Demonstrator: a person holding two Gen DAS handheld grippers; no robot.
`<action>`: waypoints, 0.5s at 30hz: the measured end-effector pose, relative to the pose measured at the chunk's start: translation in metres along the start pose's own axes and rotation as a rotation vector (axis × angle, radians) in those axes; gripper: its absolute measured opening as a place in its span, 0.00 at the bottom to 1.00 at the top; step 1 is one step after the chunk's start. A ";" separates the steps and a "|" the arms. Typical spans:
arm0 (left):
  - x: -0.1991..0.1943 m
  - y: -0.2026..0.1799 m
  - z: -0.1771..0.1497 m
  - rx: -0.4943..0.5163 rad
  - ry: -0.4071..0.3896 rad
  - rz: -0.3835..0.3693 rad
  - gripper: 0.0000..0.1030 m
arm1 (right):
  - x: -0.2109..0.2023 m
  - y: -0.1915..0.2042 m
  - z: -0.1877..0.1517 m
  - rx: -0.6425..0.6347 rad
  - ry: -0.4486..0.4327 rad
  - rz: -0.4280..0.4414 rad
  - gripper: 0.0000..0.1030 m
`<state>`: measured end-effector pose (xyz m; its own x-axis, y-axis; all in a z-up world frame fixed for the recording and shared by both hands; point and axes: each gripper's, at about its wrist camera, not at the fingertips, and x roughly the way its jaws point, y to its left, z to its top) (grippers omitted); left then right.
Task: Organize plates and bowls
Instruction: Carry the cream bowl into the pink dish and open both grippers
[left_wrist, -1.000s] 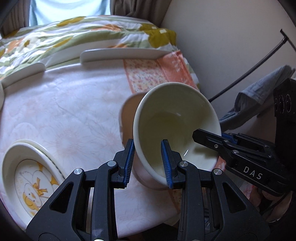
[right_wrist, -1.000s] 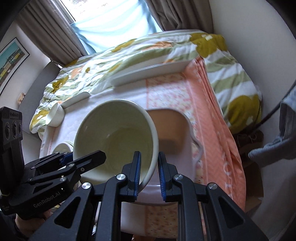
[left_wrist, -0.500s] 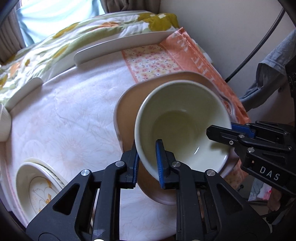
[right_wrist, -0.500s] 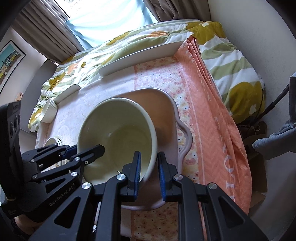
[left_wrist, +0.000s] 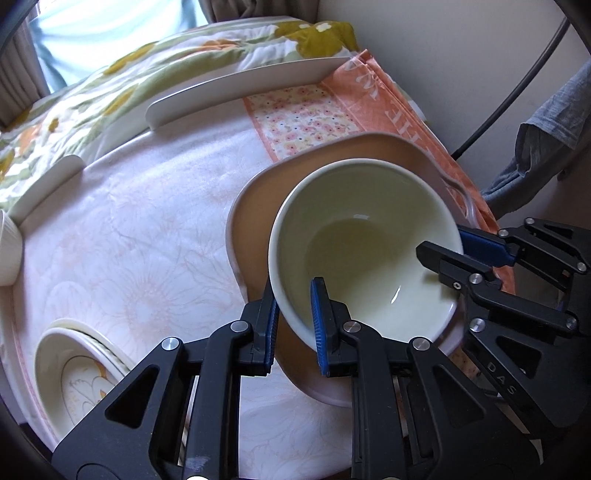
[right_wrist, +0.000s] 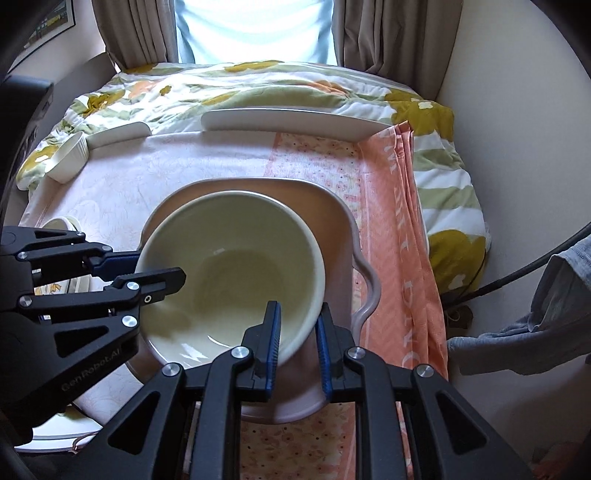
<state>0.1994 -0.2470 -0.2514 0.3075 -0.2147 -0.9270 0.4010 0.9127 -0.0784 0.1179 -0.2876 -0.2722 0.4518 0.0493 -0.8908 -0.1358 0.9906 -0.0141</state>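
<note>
While both grippers pinched its rim, left gripper (left_wrist: 293, 325) and right gripper (right_wrist: 297, 343) clamped tight, the cream bowl (right_wrist: 229, 273) sat probably inside the pink dish (right_wrist: 332, 214); glazed, rigid, breakable, slippery.

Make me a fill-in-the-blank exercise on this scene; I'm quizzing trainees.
1. Both tongs grip the rim of the cream ____.
2. The bowl sits over a pink ____ with a wavy handle.
3. The left tongs and right tongs are each ____ on the rim.

Missing words: bowl; dish; shut
</note>
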 end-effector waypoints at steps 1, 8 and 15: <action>-0.001 -0.002 0.000 0.009 -0.005 0.005 0.15 | 0.000 -0.001 0.000 0.004 0.002 0.005 0.16; -0.004 -0.002 0.003 0.007 -0.008 0.003 0.15 | 0.004 -0.043 -0.003 0.285 -0.008 0.277 0.17; -0.010 -0.003 0.007 0.021 -0.029 0.037 0.15 | -0.006 -0.055 -0.005 0.370 -0.068 0.355 0.28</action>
<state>0.2015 -0.2499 -0.2389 0.3469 -0.1913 -0.9182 0.4070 0.9127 -0.0364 0.1179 -0.3426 -0.2685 0.4924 0.3868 -0.7797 0.0243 0.8894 0.4566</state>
